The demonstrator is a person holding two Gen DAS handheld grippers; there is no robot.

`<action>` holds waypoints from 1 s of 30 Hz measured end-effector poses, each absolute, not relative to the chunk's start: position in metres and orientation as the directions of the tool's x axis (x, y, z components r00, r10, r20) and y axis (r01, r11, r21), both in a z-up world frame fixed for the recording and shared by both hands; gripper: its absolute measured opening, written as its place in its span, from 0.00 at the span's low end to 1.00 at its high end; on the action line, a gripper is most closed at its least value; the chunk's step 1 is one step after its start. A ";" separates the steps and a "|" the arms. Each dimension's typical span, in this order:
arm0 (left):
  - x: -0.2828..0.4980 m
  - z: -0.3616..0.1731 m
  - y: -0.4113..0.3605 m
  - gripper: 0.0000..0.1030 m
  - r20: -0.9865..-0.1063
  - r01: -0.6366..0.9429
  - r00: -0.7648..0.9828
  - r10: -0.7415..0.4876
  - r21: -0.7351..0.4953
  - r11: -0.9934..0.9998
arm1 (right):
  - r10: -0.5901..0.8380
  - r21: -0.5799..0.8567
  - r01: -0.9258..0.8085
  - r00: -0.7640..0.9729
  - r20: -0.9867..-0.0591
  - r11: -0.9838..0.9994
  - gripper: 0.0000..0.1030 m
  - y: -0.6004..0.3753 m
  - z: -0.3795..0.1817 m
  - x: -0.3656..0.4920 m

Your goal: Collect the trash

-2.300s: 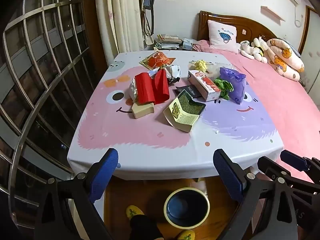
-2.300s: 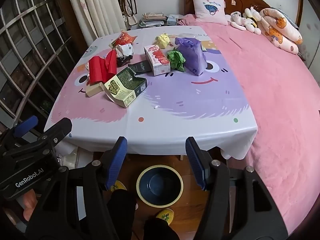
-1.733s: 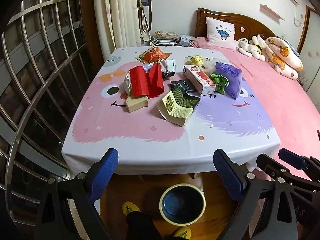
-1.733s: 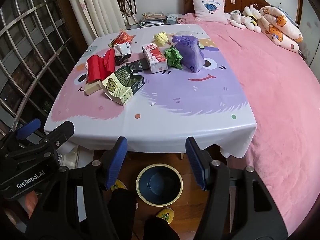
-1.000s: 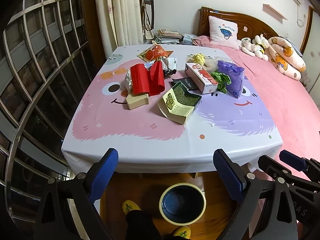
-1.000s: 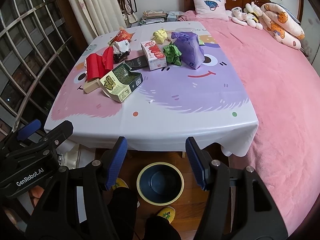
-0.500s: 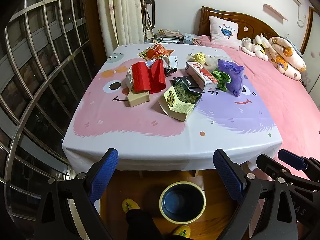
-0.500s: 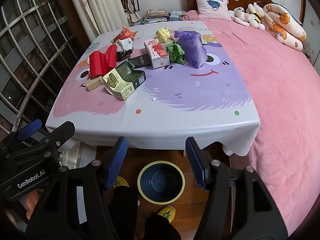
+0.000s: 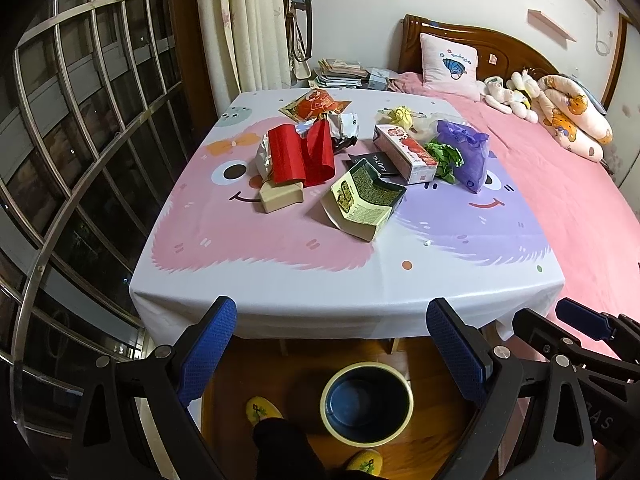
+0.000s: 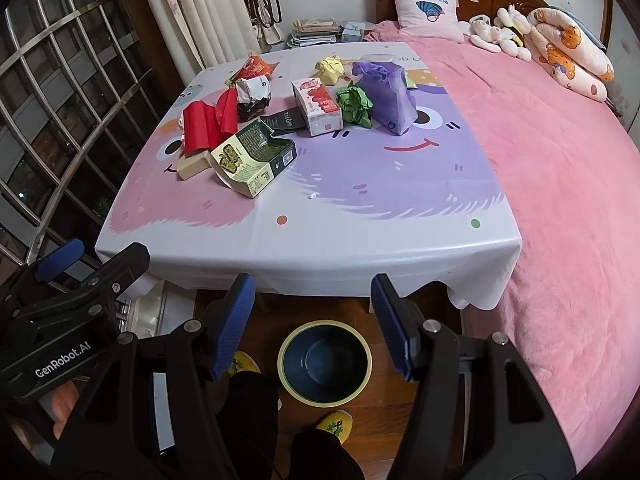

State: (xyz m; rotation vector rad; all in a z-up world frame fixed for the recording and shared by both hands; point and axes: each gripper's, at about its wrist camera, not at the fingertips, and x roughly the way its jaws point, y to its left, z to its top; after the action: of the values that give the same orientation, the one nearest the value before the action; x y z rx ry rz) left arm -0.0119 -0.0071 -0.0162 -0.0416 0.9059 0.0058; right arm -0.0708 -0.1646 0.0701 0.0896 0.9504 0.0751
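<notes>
Trash lies across the far half of the cartoon tablecloth [image 9: 280, 248]: a green-and-yellow open carton [image 9: 362, 202] [image 10: 252, 158], red folded paper [image 9: 300, 156] [image 10: 208, 124], a tan block [image 9: 280, 197], a pink-and-white box [image 9: 404, 153] [image 10: 318, 106], crumpled green paper [image 10: 354, 104], a purple bag [image 9: 466, 156] [image 10: 388, 92], yellow crumpled paper [image 10: 330, 68] and a snack wrapper [image 9: 316, 104]. A dark blue bin with a yellow rim [image 9: 366, 402] [image 10: 324, 362] stands on the floor below the table's near edge. My left gripper [image 9: 332, 344] and right gripper [image 10: 314, 320] hang open and hold nothing, short of the table.
A pink bed [image 10: 560, 184] with a pillow and soft toys adjoins the table's right side. A barred window [image 9: 80, 160] runs along the left. The person's yellow slippers [image 10: 334, 426] stand beside the bin on the wooden floor. Books are stacked behind the table.
Both views drifted slightly against the table; the trash and bin have not been touched. Both grippers stay open as before.
</notes>
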 end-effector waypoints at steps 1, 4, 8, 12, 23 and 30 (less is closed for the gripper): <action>-0.013 -0.016 -0.007 0.95 -0.788 -0.024 0.616 -0.011 -0.033 0.999 | 0.103 0.109 -0.026 0.581 -0.807 0.994 0.56 -0.166 0.069 -0.070; -0.015 -0.014 -0.005 0.95 -0.790 -0.028 0.614 -0.006 -0.030 0.999 | 0.104 0.108 -0.027 0.578 -0.809 0.994 0.56 -0.165 0.069 -0.071; -0.015 -0.014 -0.004 0.95 -0.791 -0.026 0.612 -0.006 -0.027 0.999 | 0.109 0.114 -0.026 0.569 -0.815 0.993 0.56 -0.164 0.066 -0.073; -0.014 -0.017 0.001 0.95 -0.795 -0.028 0.606 0.005 -0.015 0.999 | 0.114 0.121 -0.025 0.556 -0.823 0.992 0.56 -0.160 0.064 -0.069; 0.022 -0.014 0.023 0.95 -0.792 -0.013 0.611 -0.004 -0.015 1.000 | 0.121 0.146 0.003 0.537 -0.835 0.989 0.56 -0.147 0.058 -0.033; 0.075 0.003 0.050 0.95 -0.778 0.017 0.628 0.012 0.029 0.999 | 0.141 0.178 0.013 0.560 -0.816 0.984 0.56 -0.125 0.071 0.014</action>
State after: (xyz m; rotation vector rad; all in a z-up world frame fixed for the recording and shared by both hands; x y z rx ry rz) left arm 0.0747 0.0503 0.0025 0.0351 0.8919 -0.0029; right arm 0.0142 -0.1251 0.0711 0.1707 0.9745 0.0758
